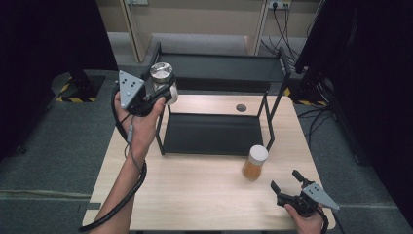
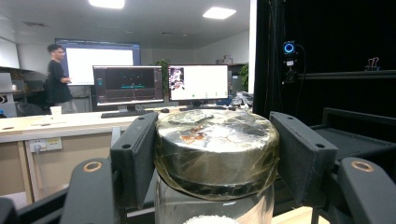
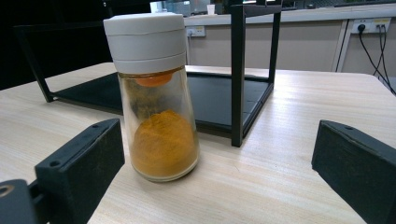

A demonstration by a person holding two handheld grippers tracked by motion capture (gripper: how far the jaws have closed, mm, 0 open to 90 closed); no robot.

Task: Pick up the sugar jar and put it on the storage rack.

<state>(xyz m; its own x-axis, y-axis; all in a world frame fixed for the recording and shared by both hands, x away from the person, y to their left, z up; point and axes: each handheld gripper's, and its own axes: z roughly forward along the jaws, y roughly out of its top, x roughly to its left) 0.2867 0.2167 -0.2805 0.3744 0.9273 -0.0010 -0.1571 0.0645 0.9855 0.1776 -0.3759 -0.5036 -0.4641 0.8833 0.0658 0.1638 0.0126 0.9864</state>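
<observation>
left claw [image 2: 217, 158] clamps metal-lidded jar [image 2: 215, 151]; right claw [image 3: 219, 182] wide open, spice jar [image 3: 154, 93] just ahead

The high view looks forward and down on the pale wooden table [image 1: 195, 195] from above. The left gripper view sits raised and very close behind a glass jar with a metal lid [image 2: 215, 154], facing an office. The right gripper view is low near the tabletop, facing the black metal two-level rack [image 3: 236, 70], also at the high view's centre.
</observation>
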